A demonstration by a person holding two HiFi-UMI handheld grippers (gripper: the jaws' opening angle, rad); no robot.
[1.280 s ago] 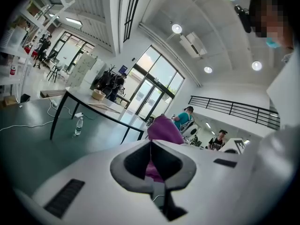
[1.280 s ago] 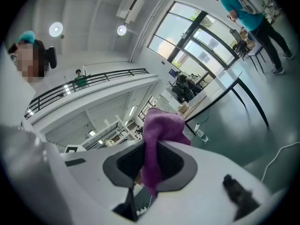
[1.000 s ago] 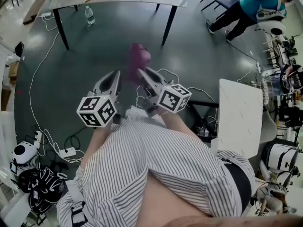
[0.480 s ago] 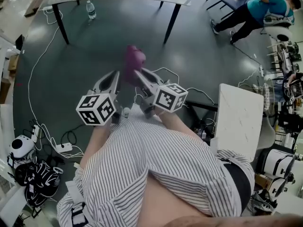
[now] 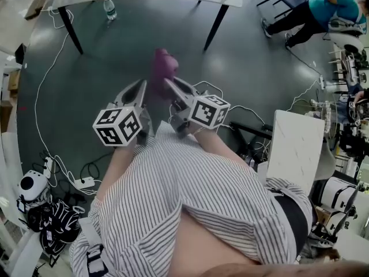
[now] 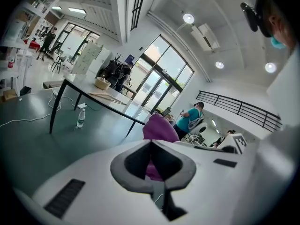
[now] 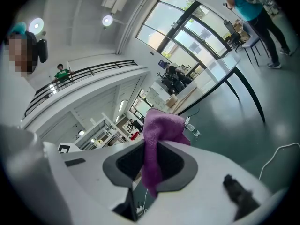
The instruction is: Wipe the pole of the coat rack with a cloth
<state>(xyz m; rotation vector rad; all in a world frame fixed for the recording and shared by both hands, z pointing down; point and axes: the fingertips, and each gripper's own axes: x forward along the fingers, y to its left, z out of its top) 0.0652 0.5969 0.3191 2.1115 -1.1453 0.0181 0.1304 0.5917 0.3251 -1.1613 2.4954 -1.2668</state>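
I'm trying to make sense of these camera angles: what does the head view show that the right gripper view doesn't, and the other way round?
Only the head view: the person's striped shirt and the white square tabletop. Only the right gripper view: the black balcony railing, round ceiling lamps, and how the right gripper pinches the purple fluffy cloth between its jaws. Both: that cloth, the clear water bottle on the floor, and a person in a teal top.
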